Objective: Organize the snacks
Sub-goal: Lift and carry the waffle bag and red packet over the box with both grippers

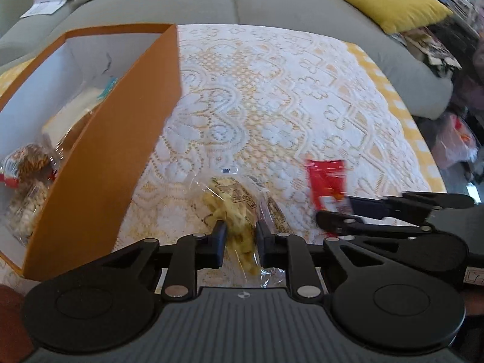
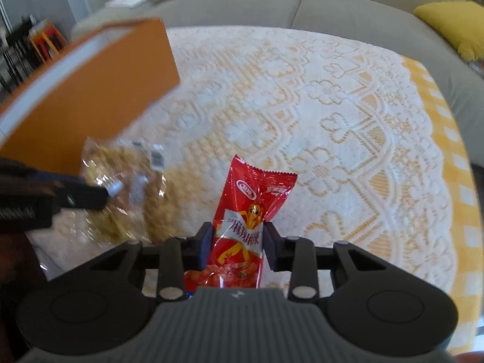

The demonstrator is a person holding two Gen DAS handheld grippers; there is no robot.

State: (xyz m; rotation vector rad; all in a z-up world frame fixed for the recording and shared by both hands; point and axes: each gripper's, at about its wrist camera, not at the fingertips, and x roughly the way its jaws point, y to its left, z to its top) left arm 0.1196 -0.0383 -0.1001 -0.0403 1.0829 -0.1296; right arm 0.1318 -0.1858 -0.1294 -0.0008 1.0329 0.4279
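Note:
My left gripper (image 1: pixel 240 239) is shut on a clear bag of yellow snacks (image 1: pixel 239 208), just right of the orange box (image 1: pixel 99 163). The box is open, white inside, and holds several clear snack bags (image 1: pixel 28 175). My right gripper (image 2: pixel 237 242) is shut on a red snack packet (image 2: pixel 248 211) that stands up between the fingers. The red packet also shows in the left wrist view (image 1: pixel 326 178), right of the yellow bag. The yellow snack bag shows blurred in the right wrist view (image 2: pixel 127 181), with the left gripper (image 2: pixel 90 195) on it, in front of the orange box (image 2: pixel 90 90).
A white and yellow lace cloth (image 1: pixel 287 96) covers the table. A grey sofa (image 1: pixel 211 3) runs behind it, with a yellow cushion (image 1: pixel 393 3) at the right and papers (image 1: pixel 45 4) at the left. A shelf with clutter (image 2: pixel 30 48) is at the far left.

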